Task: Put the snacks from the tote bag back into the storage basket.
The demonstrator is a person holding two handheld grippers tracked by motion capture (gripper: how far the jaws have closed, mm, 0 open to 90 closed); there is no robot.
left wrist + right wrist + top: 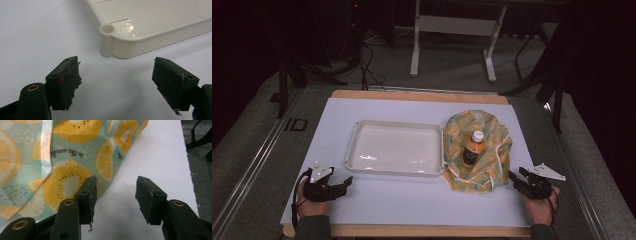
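Fruit-print teal-and-yellow cloth bag cradles an orange bottle, so the empty, parted right gripper nears its edge while the left gripper waits wide.

A glossy cream plastic tray sits on the counter's matt white sheet. The fruit-print bag is soft cloth; the tongs' pads look frayed.
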